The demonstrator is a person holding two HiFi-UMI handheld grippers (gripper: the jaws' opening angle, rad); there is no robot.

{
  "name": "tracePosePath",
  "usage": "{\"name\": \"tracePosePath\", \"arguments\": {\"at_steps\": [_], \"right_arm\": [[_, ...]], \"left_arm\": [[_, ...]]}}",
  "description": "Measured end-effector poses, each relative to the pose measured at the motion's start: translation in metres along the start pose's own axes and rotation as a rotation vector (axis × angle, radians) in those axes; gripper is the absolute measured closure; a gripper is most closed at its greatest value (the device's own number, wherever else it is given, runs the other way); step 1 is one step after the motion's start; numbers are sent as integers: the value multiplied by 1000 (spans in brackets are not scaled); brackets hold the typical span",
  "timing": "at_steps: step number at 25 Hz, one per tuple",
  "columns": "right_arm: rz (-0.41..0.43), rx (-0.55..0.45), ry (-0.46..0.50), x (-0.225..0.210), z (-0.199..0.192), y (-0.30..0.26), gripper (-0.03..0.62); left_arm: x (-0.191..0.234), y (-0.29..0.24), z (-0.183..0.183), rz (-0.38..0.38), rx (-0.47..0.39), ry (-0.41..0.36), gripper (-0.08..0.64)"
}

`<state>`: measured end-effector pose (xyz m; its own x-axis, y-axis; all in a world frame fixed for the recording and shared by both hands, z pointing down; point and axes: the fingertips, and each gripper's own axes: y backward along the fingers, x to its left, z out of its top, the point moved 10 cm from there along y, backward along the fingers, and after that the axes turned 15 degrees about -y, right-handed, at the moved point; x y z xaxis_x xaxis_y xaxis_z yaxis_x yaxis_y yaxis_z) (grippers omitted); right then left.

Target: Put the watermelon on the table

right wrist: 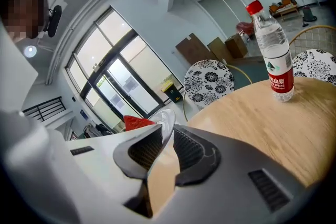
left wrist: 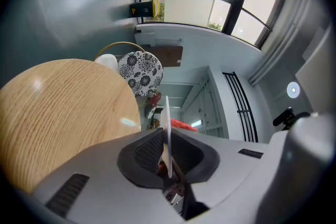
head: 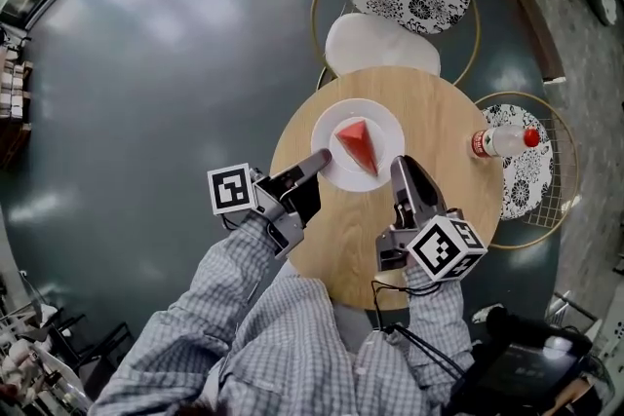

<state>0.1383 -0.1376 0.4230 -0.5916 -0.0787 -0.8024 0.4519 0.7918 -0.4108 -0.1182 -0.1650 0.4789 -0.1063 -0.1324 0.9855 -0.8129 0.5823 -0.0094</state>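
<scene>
Left gripper [head: 320, 159] held level, right gripper [head: 401, 167] tilted down, checked sleeves [head: 244, 292] extended; each clamped on opposite rims of plate [head: 386, 124] bearing watermelon [head: 357, 144], over table [head: 444, 117].

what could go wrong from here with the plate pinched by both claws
1. The plate is held only at its rim, by the left claw on one side and the right claw on the other. If one side drops lower, the watermelon slice could slide off.
2. Either thin rim pinch might slip before the plate sits flat on the table.
3. The water bottle stands upright beyond the right claw; a wide pull-back could knock it over.
</scene>
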Motion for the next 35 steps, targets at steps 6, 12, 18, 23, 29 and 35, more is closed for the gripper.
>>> {"name": "tracePosePath", "arguments": {"at_steps": [6, 12, 18, 23, 29, 35], "right_arm": [[-33, 17, -33, -18, 0, -28, 518], [-60, 38, -35, -31, 2, -53, 518], [-86, 65, -39, -46, 0, -75, 518], [-114, 82, -50, -55, -6, -86, 518], [-148, 104, -75, -69, -11, -96, 518], [-168, 112, -98, -75, -13, -107, 518]], "left_arm": [[26, -12, 12, 17, 13, 3, 526], [50, -21, 23, 31, 10, 13, 526], [72, -26, 29, 57, 2, 29, 526], [84, -25, 30, 82, 1, 34, 526], [99, -27, 28, 120, 6, 41, 528], [108, -28, 32, 157, 4, 52, 528]]}}
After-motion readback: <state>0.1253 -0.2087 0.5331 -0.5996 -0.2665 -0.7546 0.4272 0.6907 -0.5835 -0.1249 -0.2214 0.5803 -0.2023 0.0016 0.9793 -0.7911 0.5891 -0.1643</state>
